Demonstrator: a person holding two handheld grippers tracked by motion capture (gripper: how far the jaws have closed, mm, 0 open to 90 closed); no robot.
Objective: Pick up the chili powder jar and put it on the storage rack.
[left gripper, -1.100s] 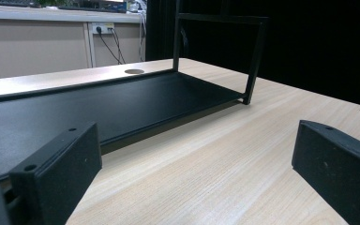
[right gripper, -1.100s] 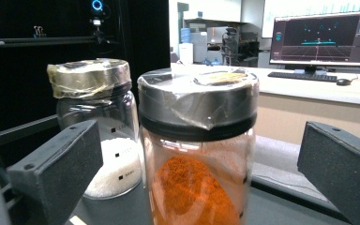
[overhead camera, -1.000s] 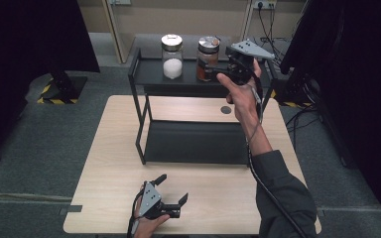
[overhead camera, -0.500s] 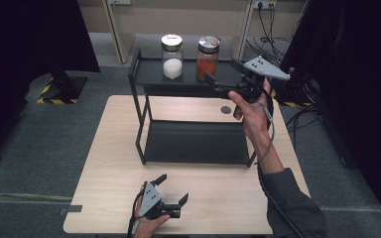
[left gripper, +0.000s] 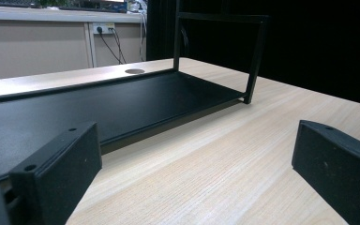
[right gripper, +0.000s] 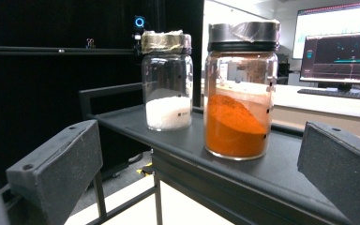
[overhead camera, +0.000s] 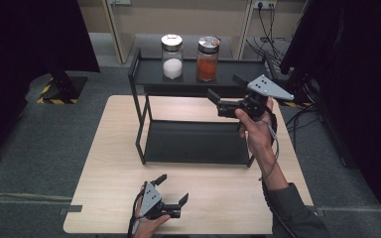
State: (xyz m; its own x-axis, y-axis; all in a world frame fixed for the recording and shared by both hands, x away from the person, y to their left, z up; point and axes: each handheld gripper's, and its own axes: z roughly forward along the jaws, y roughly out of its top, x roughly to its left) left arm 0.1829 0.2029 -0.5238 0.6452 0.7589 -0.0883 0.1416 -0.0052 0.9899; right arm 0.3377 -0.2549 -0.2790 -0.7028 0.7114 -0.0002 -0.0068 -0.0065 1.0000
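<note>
Two glass jars stand upright on the top tier of a black metal shelf [overhead camera: 238,69]. One holds white powder [overhead camera: 172,57] [right gripper: 167,82], the other orange powder [overhead camera: 208,59] [right gripper: 240,93]. My right gripper [overhead camera: 225,87] [right gripper: 199,145] hovers open and empty, to the right of and nearer than the orange jar, pointing at both jars. My left gripper [overhead camera: 172,188] [left gripper: 197,150] rests open and empty on the wooden table [overhead camera: 109,163] near its front edge, facing the shelf's lower tier [left gripper: 98,101].
The shelf's lower tier [overhead camera: 193,141] is bare. A round cable hole [left gripper: 134,71] sits in the table behind the shelf. Cables and dark equipment stand off the table to the right.
My right gripper has drawn back from the orange jar, toward the right and nearer the person, with its jaws open. The left gripper has stayed put.
</note>
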